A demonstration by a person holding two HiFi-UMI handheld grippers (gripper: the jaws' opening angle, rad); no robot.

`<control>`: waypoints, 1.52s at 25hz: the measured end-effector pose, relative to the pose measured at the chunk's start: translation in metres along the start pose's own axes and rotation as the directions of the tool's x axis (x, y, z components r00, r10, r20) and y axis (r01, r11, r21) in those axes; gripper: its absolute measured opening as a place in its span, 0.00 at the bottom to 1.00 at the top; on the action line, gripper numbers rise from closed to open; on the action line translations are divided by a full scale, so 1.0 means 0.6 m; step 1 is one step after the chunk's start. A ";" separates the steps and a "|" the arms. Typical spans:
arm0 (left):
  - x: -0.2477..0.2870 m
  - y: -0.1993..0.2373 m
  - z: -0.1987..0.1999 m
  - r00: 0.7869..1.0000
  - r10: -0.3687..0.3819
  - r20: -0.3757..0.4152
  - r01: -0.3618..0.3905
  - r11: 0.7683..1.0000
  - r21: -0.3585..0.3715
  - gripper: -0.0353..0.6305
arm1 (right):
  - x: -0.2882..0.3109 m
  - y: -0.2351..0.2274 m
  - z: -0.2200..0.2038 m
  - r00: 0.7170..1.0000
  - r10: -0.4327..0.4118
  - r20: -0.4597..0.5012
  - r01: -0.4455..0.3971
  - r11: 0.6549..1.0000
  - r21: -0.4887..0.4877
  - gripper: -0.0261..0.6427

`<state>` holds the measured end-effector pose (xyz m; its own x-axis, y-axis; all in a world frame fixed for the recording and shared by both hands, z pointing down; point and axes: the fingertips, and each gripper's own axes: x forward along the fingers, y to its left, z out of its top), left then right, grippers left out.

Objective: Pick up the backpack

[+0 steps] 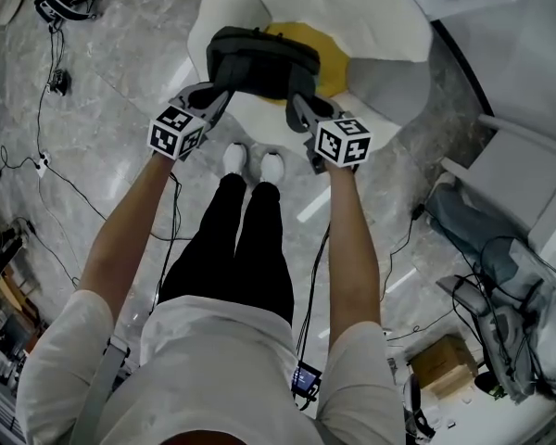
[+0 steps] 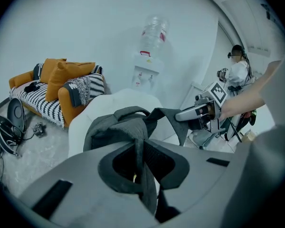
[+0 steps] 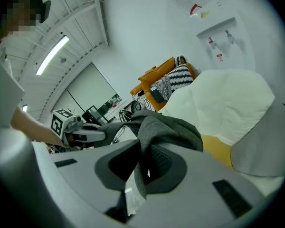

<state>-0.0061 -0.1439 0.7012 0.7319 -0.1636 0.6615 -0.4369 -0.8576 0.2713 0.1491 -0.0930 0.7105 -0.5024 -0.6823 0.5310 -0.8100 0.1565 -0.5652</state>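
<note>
Now, straps [image 2: 141, 141]: my left gripper [image 1: 225, 91] and right gripper [image 1: 298, 102] each pinch one, nearly closed.
Dark grey fabric backpack [image 1: 259, 58]: possibly shallow hold; could slip, drop.

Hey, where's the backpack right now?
In the head view, the backpack is at top centre, gripped by the left claw on one side and the right claw on the other, over the white armchair.

Bright, even indoor light. Ceiling strip lamp [image 3: 52, 55] overhead; glare streaks on polished floor [image 1: 312, 204]. Gripper views fisheye, corners vignetted black; backpack [image 1: 259, 63] shadowed, detail lost.
</note>
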 end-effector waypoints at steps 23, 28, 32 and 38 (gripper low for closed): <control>-0.124 -0.015 0.055 0.999 0.021 0.027 -0.022 1.000 0.013 0.10 | -0.050 0.116 0.060 1.000 0.022 -0.013 -0.022 0.997 -0.069 0.10; -0.169 -0.044 0.081 0.998 0.004 0.064 -0.005 1.000 0.012 0.10 | -0.089 0.161 0.086 0.999 0.043 0.004 -0.042 0.995 -0.088 0.10; -0.208 -0.078 0.105 0.994 -0.011 0.107 0.011 1.000 0.003 0.10 | -0.131 0.195 0.100 0.998 0.059 0.019 -0.057 0.993 -0.101 0.10; -0.277 -0.126 0.148 0.985 -0.026 0.173 0.028 1.000 -0.009 0.10 | -0.199 0.261 0.125 0.995 0.084 0.062 -0.076 0.990 -0.117 0.10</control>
<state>-0.0482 -0.0954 0.5089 0.8224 -0.2233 0.5233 -0.4213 -0.8572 0.2962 0.1052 -0.0406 0.5112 -0.5486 -0.7099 0.4417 -0.7994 0.2905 -0.5259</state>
